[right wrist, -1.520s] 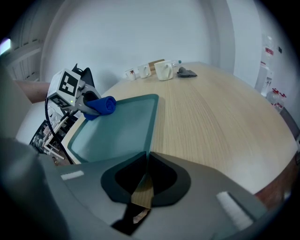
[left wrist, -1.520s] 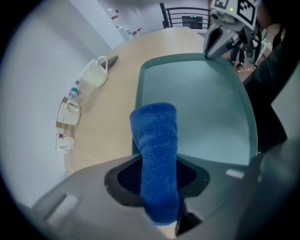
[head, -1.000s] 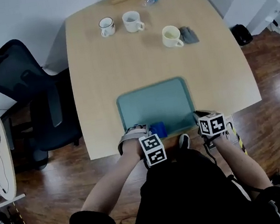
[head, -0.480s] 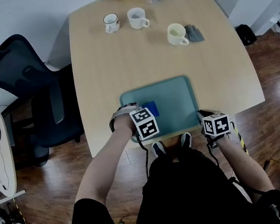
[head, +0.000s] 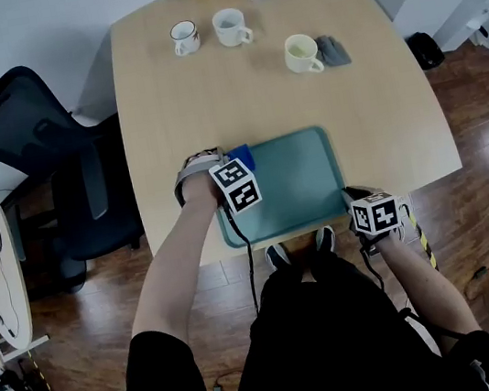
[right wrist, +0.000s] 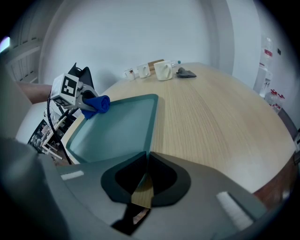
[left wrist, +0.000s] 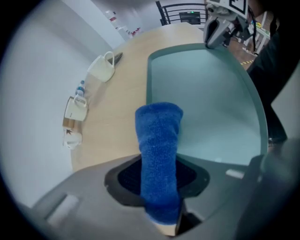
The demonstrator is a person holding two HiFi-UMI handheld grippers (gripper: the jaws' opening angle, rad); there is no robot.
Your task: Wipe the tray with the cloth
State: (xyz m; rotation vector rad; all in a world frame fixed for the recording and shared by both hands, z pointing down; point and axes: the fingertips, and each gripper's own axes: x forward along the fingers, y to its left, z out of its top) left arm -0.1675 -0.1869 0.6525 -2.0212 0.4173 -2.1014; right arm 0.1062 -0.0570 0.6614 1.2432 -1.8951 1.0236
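While the cloth (left wrist: 158, 136) is clamped between the jaws of the left tongs (left wrist: 158, 187), which have just been drawn a little tighter on it, its free end is seen over the far left corner of the tray (head: 302, 180). Whether it is pressed onto the surface there cannot be told. The tray lies flat at the near edge of the table (head: 209, 94), its bed bare. The right tongs (right wrist: 145, 157) are shut on the rim at the tray's near right corner, and the tray is judged to be steadied by them.

Step in hand, as judged: a wiping pass along the left side, at its far end. How much of the bed is already wiped cannot be told.

To be done well:
- The cloth is best laid flat to the bed, not dragged on its tip alone.
- Passes should be overlapped so that no strip is missed.
- Corners and the raised rim should be followed closely, since dirt is likely trapped there.
- The rim grip should not be eased, or the tray may be pushed off the table edge.
- The cloth looks thick and soft, so under hard pressure it may be pulled from the jaws.
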